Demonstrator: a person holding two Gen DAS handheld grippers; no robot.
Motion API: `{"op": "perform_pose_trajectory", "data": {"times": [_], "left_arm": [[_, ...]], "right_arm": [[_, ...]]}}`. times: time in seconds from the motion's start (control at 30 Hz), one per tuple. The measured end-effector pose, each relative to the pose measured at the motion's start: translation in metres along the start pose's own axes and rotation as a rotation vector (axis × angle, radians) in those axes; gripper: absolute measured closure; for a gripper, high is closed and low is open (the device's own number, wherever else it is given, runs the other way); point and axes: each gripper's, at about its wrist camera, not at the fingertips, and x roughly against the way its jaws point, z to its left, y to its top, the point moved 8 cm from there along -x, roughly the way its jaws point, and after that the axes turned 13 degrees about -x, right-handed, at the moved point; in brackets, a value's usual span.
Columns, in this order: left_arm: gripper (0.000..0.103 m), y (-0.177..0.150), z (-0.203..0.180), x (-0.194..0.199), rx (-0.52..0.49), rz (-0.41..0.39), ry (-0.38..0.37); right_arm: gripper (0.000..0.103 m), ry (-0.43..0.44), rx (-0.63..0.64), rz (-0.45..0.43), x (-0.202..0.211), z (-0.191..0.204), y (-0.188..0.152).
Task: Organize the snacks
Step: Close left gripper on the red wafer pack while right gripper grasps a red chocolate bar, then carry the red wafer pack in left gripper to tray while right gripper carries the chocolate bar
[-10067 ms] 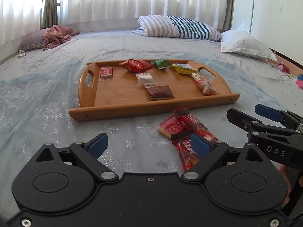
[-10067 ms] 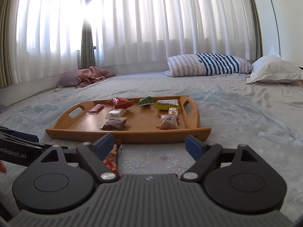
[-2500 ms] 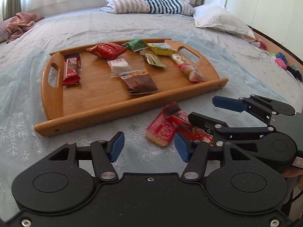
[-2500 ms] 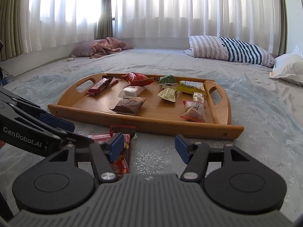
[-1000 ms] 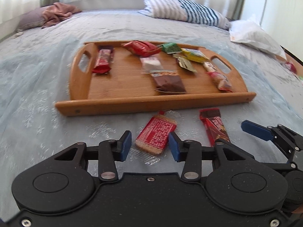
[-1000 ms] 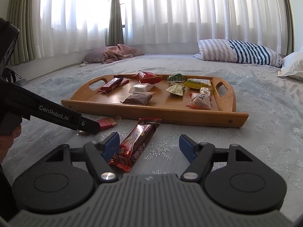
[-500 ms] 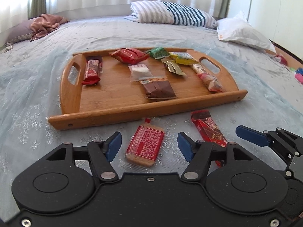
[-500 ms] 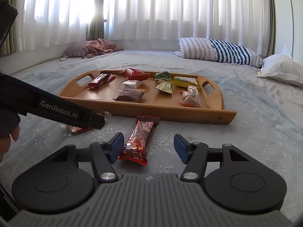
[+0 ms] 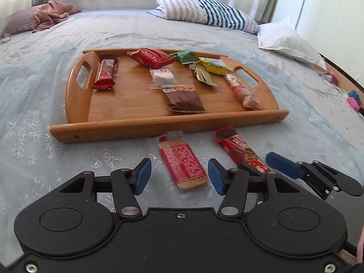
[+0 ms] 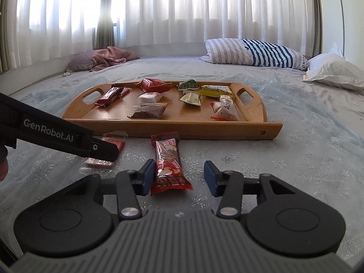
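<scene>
Two snacks lie on the bed (image 9: 41,104) just short of the near rim of the wooden tray (image 9: 159,129), and each has its own tool poised over it.

The left tool (image 9: 179,177) straddles the near end of the red cracker packet (image 9: 182,162). The packet's long axis runs away from the tool toward the tray, tilting slightly to the left at its far end, so the blue pads (image 9: 142,176) stand on either side of its narrow width. The jaws are closing, with the packet between them, but a clear gap shows on both sides, so nothing is gripped yet.

The right tool (image 10: 177,178) sits over the near end of the red chocolate bar (image 10: 168,161), which also lies lengthwise, pointing at the tray. Here the alignment is uneven: the left pad is touching or nearly touching the wrapper's edge, while the right pad stands well clear. These jaws are closing too, with the bar between them and not yet clamped.

In the right wrist view the left tool's arm crosses over the cracker packet (image 10: 107,150), which lies to the left of the bar; the two snacks are near each other but apart.

Both grasps look workable across the short axis. The right tool would probably do better shifted a little to the left, so that the bar is centred before the pads meet.
</scene>
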Motion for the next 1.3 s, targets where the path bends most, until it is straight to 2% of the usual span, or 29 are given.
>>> {"op": "perform_pose_trajectory", "data": {"times": [0.1, 0.27, 0.33, 0.47, 0.63, 0.67, 0.8, 0.93, 1.03, 1.3], "left_arm": [[0.05, 0.001, -0.001, -0.005, -0.005, -0.007, 0.023], [0.061, 0.0, -0.007, -0.013, -0.041, -0.006, 0.067], [0.065, 0.0, -0.01, -0.013, -0.061, -0.013, 0.081], [0.068, 0.0, -0.012, -0.011, -0.08, -0.017, 0.091], [0.072, 0.001, -0.01, -0.005, -0.066, -0.021, 0.076], [0.081, 0.001, -0.01, -0.003, -0.066, -0.024, 0.076], [0.088, 0.005, -0.01, 0.004, -0.068, -0.044, 0.076], [0.084, 0.005, -0.009, 0.006, -0.076, -0.05, 0.101], [0.065, 0.003, -0.009, 0.008, -0.109, -0.052, 0.16], [0.058, 0.001, -0.016, 0.003, -0.089, -0.05, 0.136]], "right_arm": [[0.049, 0.003, 0.014, -0.003, 0.002, 0.003, 0.002], [0.049, 0.013, 0.033, -0.01, 0.001, 0.008, 0.006], [0.052, 0.015, 0.037, -0.004, -0.001, 0.01, 0.007], [0.07, 0.016, 0.044, 0.018, -0.005, 0.01, 0.003], [0.072, 0.02, 0.034, 0.014, -0.003, 0.009, 0.003], [0.073, 0.02, 0.034, 0.012, -0.002, 0.009, 0.003], [0.074, 0.014, 0.03, -0.007, 0.002, 0.008, 0.005], [0.074, 0.01, 0.022, -0.017, 0.006, 0.007, 0.006], [0.073, -0.012, 0.019, -0.033, 0.008, 0.004, 0.008], [0.073, -0.059, -0.014, -0.043, 0.011, -0.012, 0.01]]}}
